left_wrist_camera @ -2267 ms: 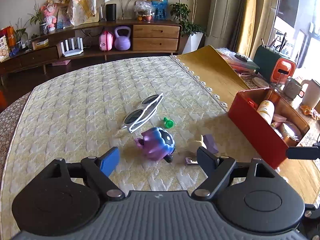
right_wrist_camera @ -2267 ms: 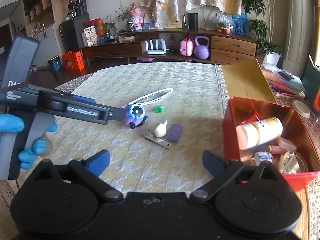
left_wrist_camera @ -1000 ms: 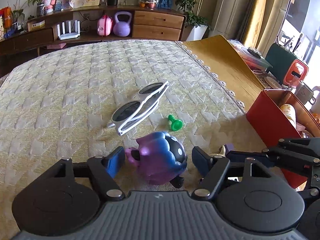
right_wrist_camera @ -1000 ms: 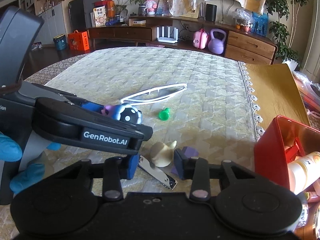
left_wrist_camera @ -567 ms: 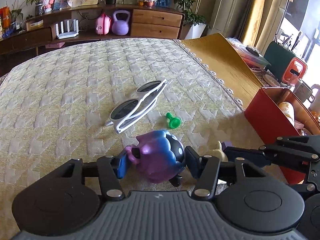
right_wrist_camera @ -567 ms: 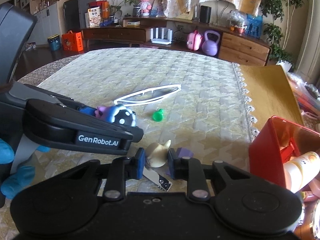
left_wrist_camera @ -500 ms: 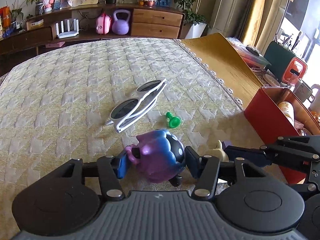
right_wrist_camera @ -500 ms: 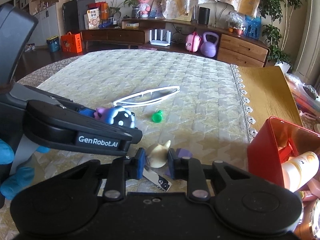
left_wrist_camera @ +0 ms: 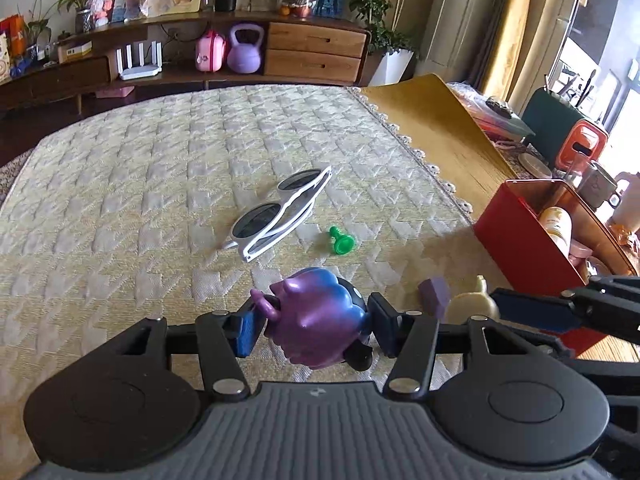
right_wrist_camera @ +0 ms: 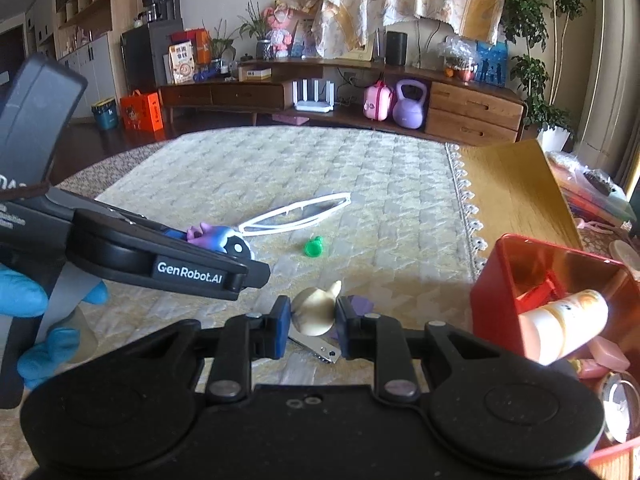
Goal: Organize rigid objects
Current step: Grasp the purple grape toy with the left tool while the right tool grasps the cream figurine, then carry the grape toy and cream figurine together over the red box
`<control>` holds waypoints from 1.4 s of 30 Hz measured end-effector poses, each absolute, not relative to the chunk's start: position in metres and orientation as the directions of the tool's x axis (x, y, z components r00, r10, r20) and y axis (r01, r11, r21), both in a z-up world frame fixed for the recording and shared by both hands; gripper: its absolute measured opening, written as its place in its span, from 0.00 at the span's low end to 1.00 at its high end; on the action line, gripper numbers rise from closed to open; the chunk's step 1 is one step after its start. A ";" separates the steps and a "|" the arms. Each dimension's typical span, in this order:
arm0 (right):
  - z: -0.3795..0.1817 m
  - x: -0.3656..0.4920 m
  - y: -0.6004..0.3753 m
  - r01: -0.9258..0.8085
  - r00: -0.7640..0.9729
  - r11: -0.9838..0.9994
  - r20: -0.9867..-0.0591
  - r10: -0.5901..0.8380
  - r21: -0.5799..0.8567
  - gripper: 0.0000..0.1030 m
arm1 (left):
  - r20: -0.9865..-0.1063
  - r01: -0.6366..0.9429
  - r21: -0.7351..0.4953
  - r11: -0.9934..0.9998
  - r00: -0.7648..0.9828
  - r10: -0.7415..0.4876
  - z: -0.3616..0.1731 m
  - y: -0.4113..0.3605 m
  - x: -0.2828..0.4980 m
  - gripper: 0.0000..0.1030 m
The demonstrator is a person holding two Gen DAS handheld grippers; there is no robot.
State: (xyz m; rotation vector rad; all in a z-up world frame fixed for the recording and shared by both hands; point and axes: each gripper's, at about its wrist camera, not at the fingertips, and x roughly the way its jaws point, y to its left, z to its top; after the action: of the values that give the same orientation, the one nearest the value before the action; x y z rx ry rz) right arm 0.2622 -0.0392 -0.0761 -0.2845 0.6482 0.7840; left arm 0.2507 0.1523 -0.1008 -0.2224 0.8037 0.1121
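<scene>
Purple toy (left_wrist_camera: 316,316) between left tongs (left_wrist_camera: 312,326)

wide bare cloth (left_wrist_camera: 132,184) lies beyond the sunglasses (left_wrist_camera: 282,212) and green peg (left_wrist_camera: 342,243); the red box (left_wrist_camera: 528,240) blocks the right.

On the quilted cloth: one pair of white sunglasses (left_wrist_camera: 282,213), one green peg (left_wrist_camera: 342,242), one purple toy (left_wrist_camera: 316,316), one cream figure (right_wrist_camera: 316,308), one purple block (left_wrist_camera: 434,297), one nail clipper (right_wrist_camera: 316,346); one red box (left_wrist_camera: 520,240); two grippers, left (left_wrist_camera: 314,326) and right (right_wrist_camera: 312,326)
</scene>
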 end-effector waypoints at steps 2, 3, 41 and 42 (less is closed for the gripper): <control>-0.070 0.257 -0.046 -0.731 0.532 0.683 -0.628 0.568 -0.001 0.22 | -0.723 -0.181 -0.157 0.971 0.691 0.012 -0.096 0.151 0.247 0.54; -0.067 0.254 -0.050 -0.731 0.534 0.683 -0.625 0.569 -0.003 0.22 | -0.721 -0.179 -0.159 0.971 0.692 0.010 -0.094 0.150 0.245 0.54; -0.023 0.274 -0.232 -0.516 0.689 0.855 -0.566 0.452 0.054 0.22 | -0.694 0.060 -0.161 0.985 0.702 -0.156 -0.027 0.005 0.244 0.54; -0.024 0.276 -0.235 -0.511 0.689 0.858 -0.569 0.448 0.057 0.22 | -0.697 0.067 -0.159 0.985 0.699 -0.160 -0.028 0.000 0.246 0.54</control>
State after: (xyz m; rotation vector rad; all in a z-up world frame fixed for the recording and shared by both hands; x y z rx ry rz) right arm 0.2762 -0.2355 -0.0238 -0.1092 0.6066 0.5378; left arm 0.2464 0.0001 -0.0279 -0.1246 0.7867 -0.1268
